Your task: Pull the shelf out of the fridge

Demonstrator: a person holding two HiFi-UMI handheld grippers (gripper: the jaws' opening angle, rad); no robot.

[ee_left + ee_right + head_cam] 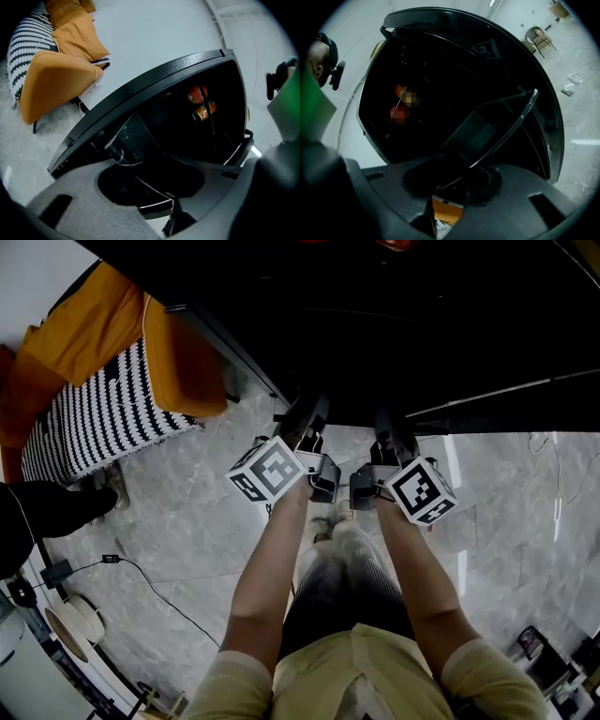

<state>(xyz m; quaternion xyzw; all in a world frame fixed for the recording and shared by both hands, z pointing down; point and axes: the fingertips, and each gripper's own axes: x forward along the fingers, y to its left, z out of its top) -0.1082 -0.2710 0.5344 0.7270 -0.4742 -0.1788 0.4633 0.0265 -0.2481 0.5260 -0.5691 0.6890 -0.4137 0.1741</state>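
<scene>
Shelf (487, 124) of clear glass lies inside the dark fridge (454, 28). Its front edge faces the person, its long axis seems to run left to right across the opening, and the plate points back toward the rear wall. The left gripper (164, 187) is clenched on that front edge, on the side of its left corner. The right gripper (457, 180) grips the same edge beside it. Neither is nearer. The shelf lies straight ahead of both, so I judge an even draw toward the person is needed, or it may skew and jam.
</scene>
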